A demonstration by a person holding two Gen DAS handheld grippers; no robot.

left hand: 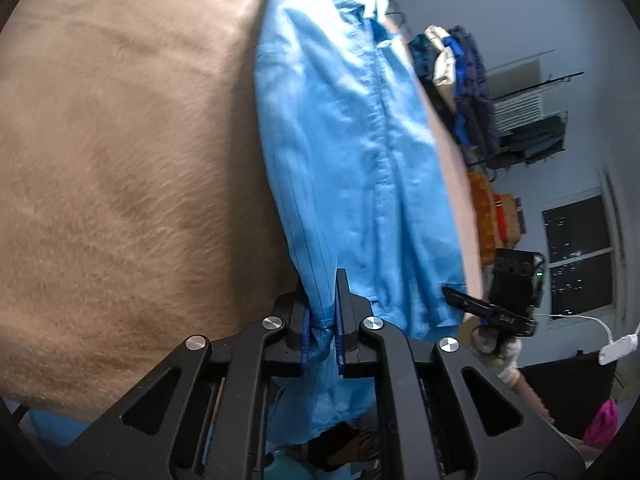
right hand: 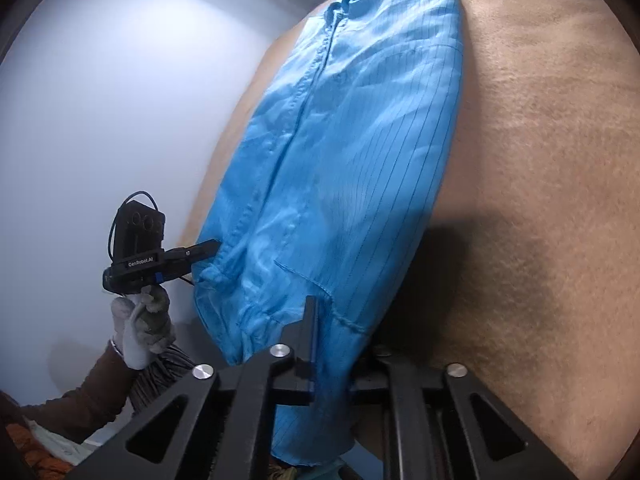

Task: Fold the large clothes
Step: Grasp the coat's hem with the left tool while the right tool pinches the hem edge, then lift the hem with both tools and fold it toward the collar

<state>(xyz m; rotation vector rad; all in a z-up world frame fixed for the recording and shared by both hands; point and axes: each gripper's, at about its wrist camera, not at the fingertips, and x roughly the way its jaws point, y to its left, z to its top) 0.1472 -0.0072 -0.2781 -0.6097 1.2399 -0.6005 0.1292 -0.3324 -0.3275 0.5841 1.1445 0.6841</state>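
Left wrist view showed us the blue garment (left hand: 352, 152) lying long and narrow on the fuzzy tan blanket (left hand: 120, 160), running from the top of the frame down to the bottom middle. Our left gripper (left hand: 322, 344) sat at the bottom middle, and its two fingers were squeezed tight on a bunched bit of the blue cloth at the near end. In the lower right of that frame we saw our right gripper (left hand: 456, 294) touching the other near corner of the cloth, held in a gloved hand (left hand: 496, 350). A rack of clothes (left hand: 460, 80) stood far off at the upper right. In the right wrist view the garment (right hand: 344, 160) filled the middle, with its front seam running from the top down. Our right gripper (right hand: 328, 360) at the bottom middle had its fingers closed on the cloth edge, though one finger was hidden under the cloth. Our left gripper (right hand: 204, 250) showed at the middle left, pinching the elastic cuff end. We thought the folding was partly done: the sides looked already tucked in, so the garment was a long strip. We guessed the near end was not yet brought up to the far end, so at least one more fold was left.
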